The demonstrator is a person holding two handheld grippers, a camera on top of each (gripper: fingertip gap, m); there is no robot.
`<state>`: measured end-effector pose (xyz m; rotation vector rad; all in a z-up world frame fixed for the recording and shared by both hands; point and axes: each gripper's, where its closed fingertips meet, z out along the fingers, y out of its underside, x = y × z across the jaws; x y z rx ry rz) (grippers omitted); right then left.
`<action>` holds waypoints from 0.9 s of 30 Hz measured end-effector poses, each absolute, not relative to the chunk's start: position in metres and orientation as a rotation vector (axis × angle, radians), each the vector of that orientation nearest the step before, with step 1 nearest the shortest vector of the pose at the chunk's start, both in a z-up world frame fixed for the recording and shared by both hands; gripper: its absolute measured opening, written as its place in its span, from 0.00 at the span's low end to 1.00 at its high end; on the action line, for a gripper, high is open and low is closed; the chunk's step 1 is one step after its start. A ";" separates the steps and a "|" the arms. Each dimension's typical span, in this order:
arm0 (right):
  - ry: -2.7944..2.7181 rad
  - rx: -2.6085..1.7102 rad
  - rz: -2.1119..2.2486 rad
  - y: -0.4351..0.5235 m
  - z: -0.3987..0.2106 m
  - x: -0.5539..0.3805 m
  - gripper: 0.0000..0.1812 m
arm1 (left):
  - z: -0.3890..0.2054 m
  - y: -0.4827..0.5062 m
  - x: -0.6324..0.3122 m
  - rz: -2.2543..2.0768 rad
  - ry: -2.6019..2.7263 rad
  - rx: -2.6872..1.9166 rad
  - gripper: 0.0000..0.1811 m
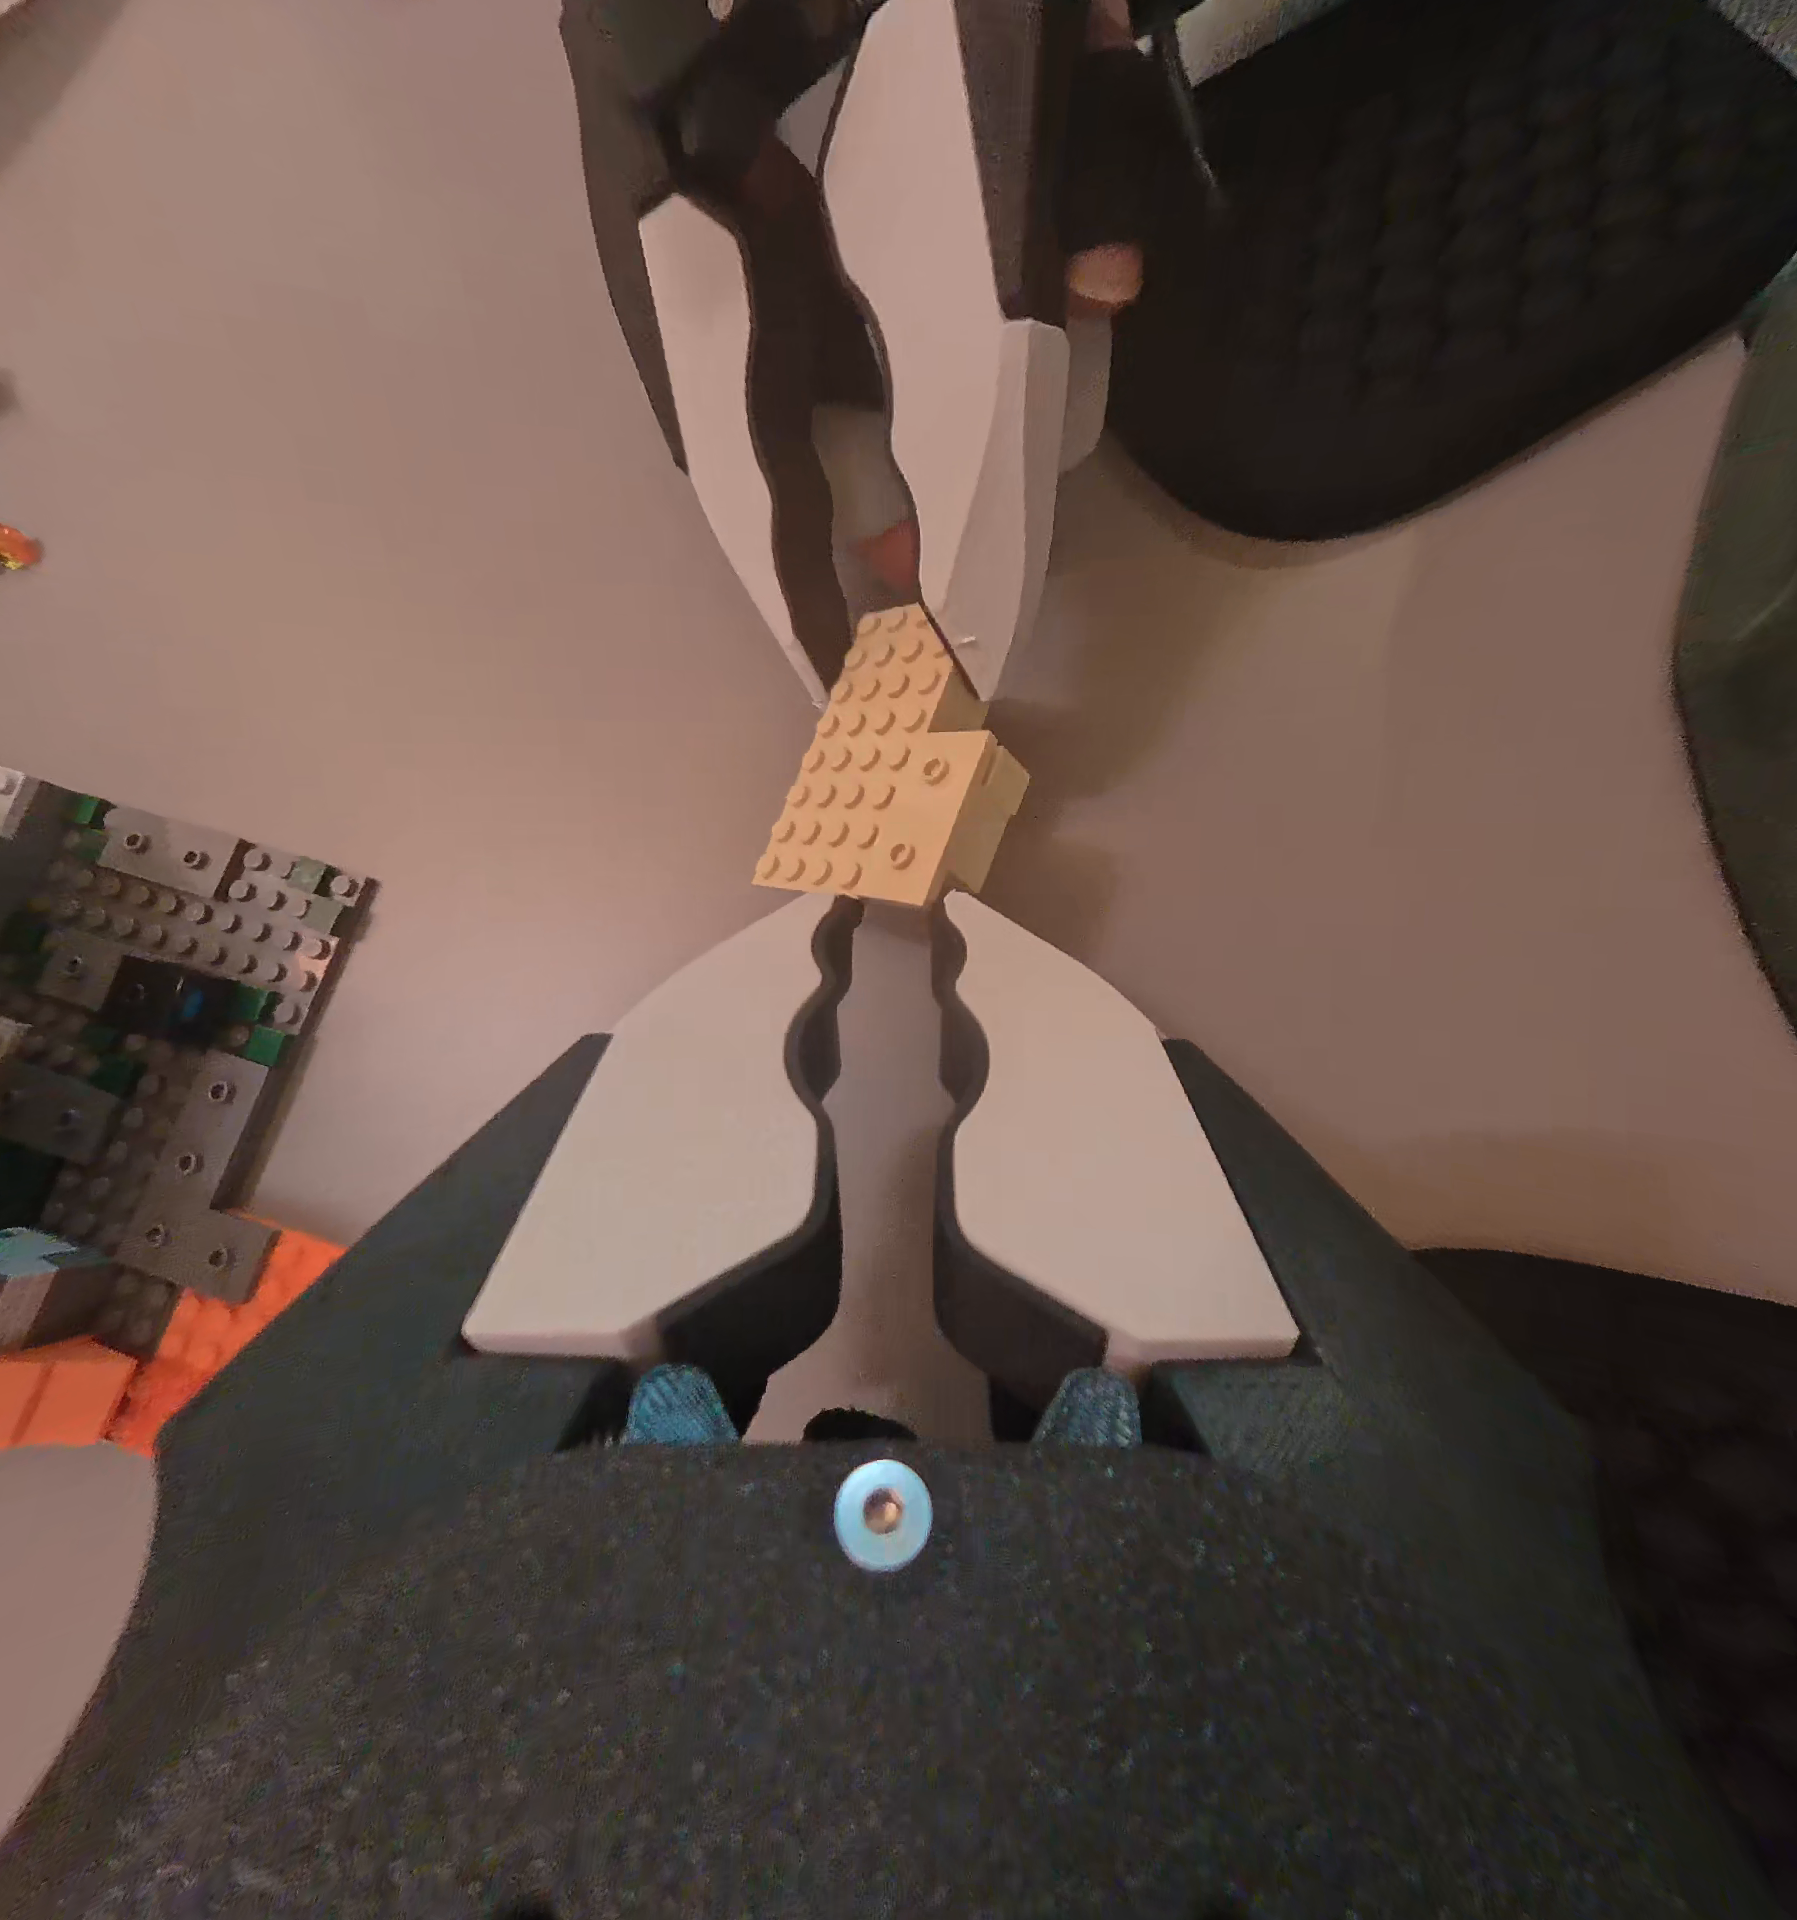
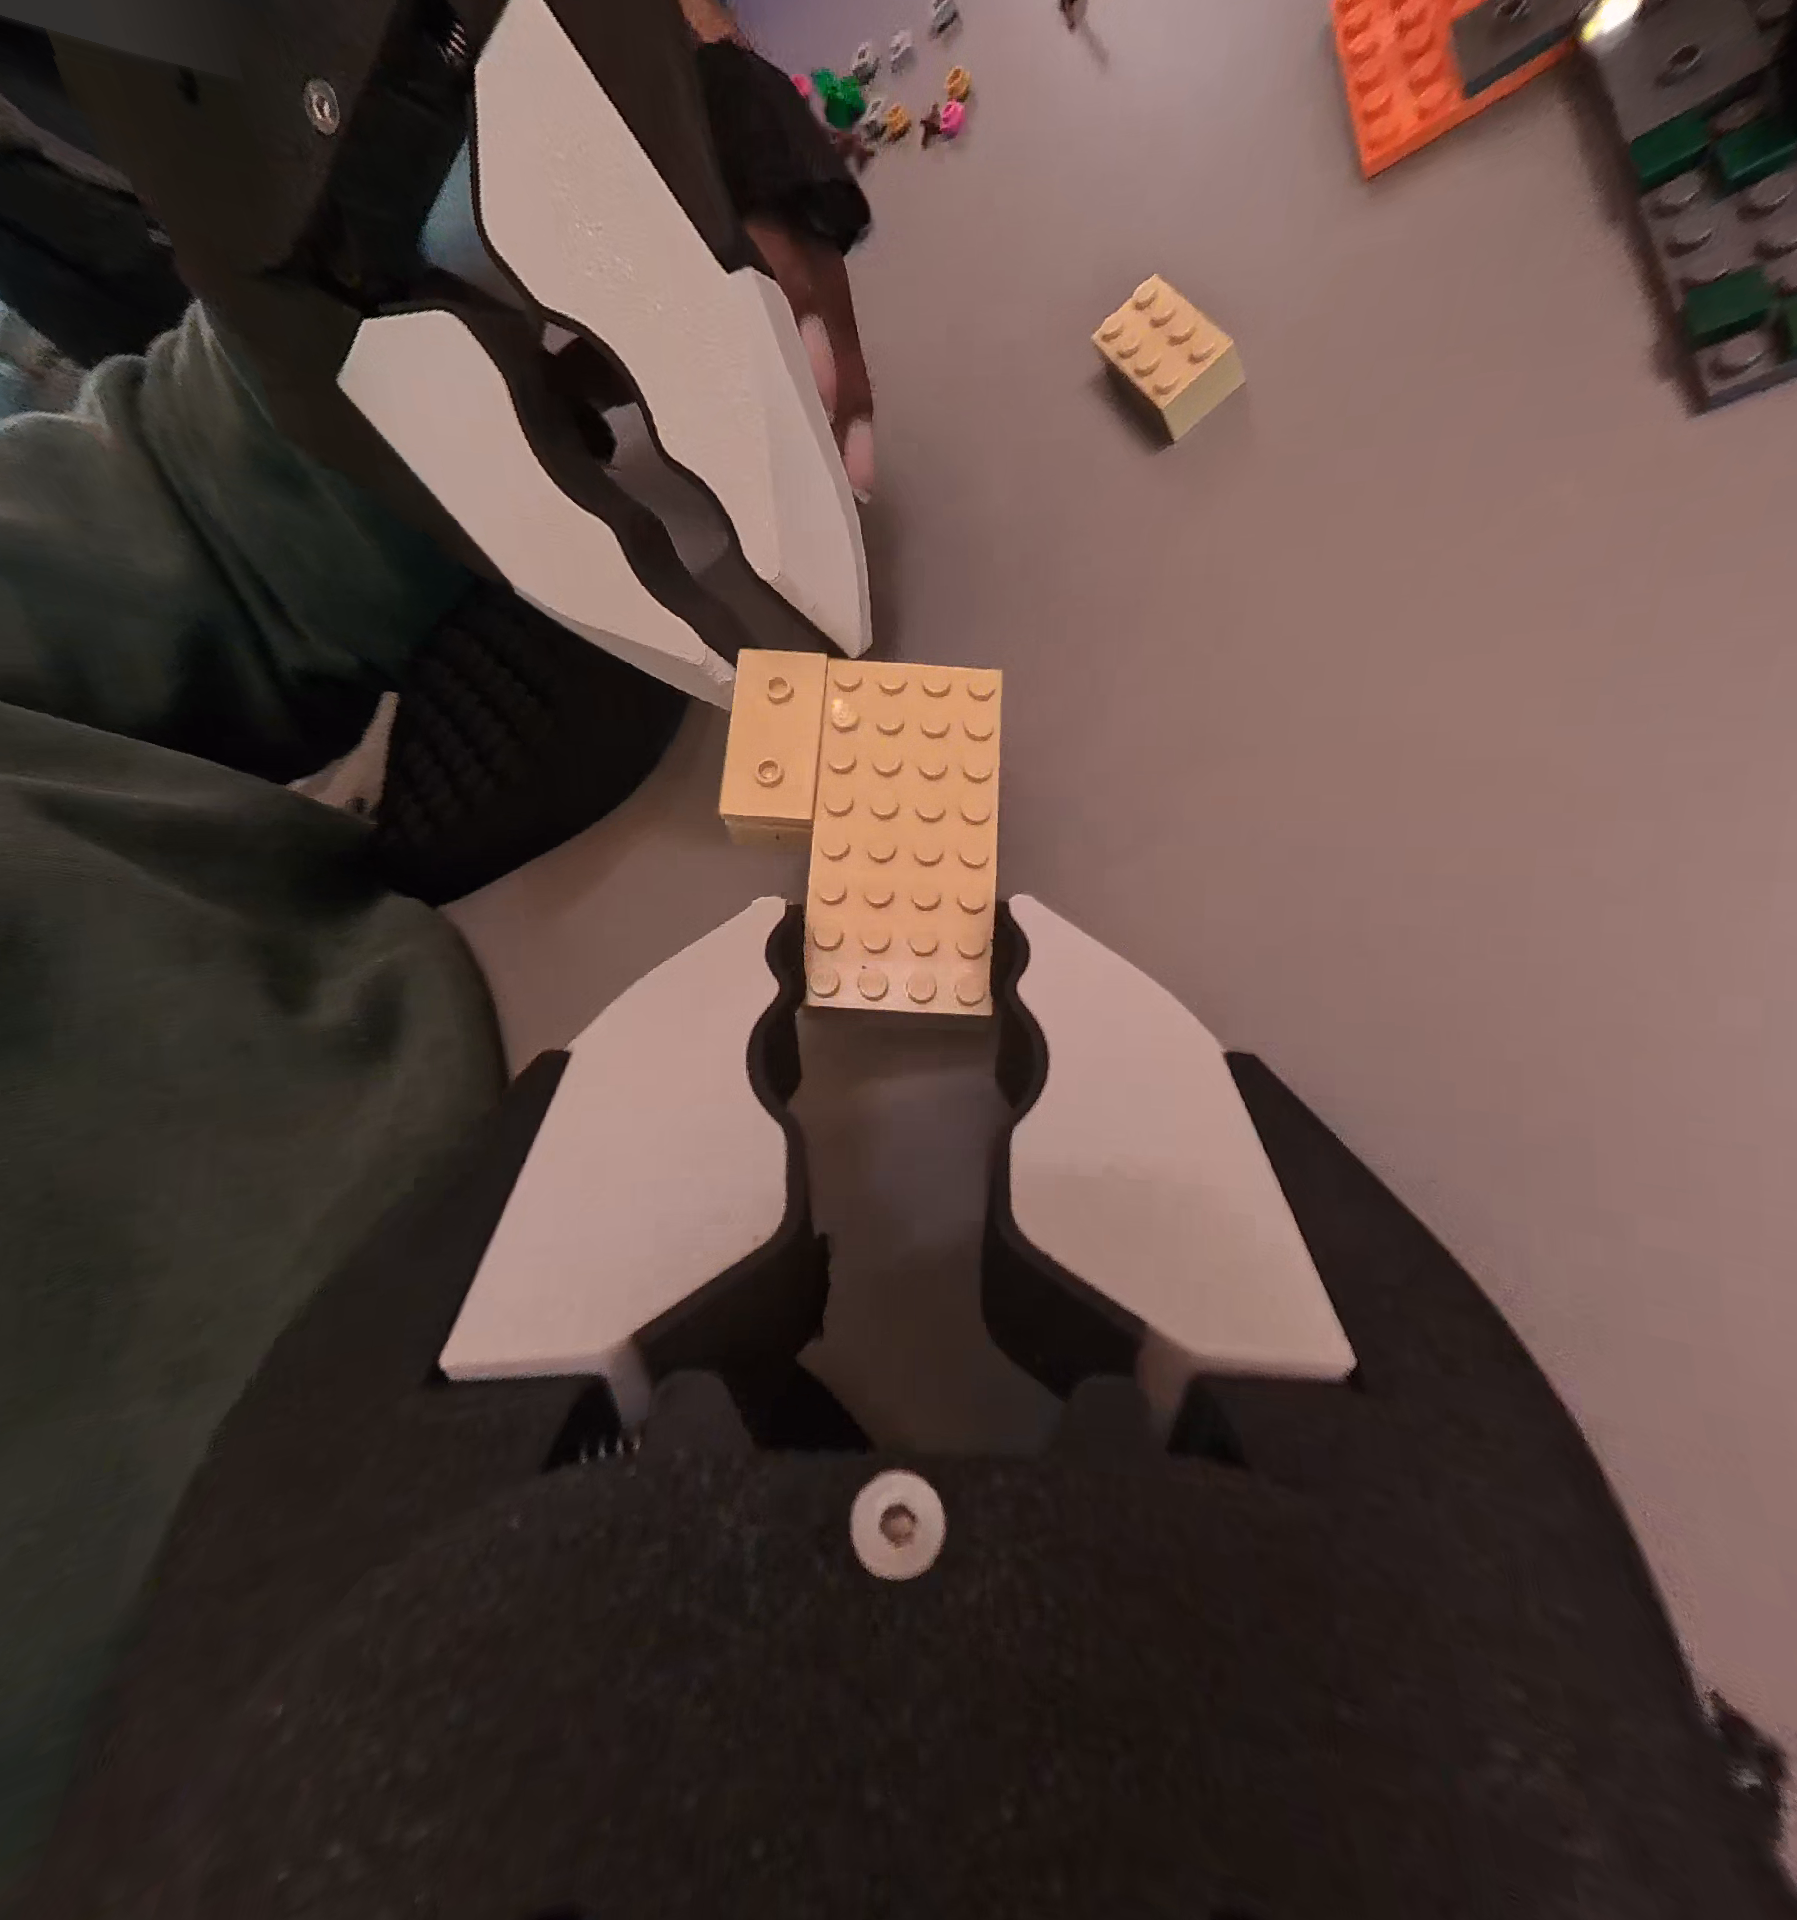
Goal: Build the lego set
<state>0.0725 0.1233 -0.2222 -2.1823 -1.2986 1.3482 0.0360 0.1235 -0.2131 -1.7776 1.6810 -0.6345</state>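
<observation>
A tan studded plate point(image 1: 858, 769) point(image 2: 904, 821) is held above the grey table, with a tan brick topped by two studs point(image 1: 925, 810) point(image 2: 769, 738) attached at its side. My right gripper point(image 2: 899, 966) is shut on the plate's near end; in the left wrist view it point(image 1: 899, 665) comes in from the top. My left gripper point(image 1: 894, 914) is closed narrowly on the end of the two-stud brick. In the right wrist view it point(image 2: 795, 665) comes in from the upper left, its tips straddling that brick.
A loose tan brick point(image 2: 1169, 353) lies on the table. A grey and green build point(image 1: 177, 1039) point(image 2: 1756, 239) stands on an orange baseplate point(image 1: 219, 1340) point(image 2: 1413, 83). Small loose pieces point(image 2: 894, 104) lie farther off. A black chair seat point(image 1: 1445, 260) and a green sleeve point(image 2: 146, 831) are close by. The grippers' ends are close to 5 cm from one another.
</observation>
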 end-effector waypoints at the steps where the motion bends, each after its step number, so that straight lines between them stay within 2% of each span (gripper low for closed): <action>1: -1.293 -2.198 1.381 0.120 -0.222 0.072 0.19 | -0.212 0.122 0.036 -0.628 1.681 -1.767 0.08; 27: -1.294 -2.293 1.931 0.076 -0.203 0.069 0.19 | -0.185 0.097 0.040 -0.453 1.680 -1.444 0.07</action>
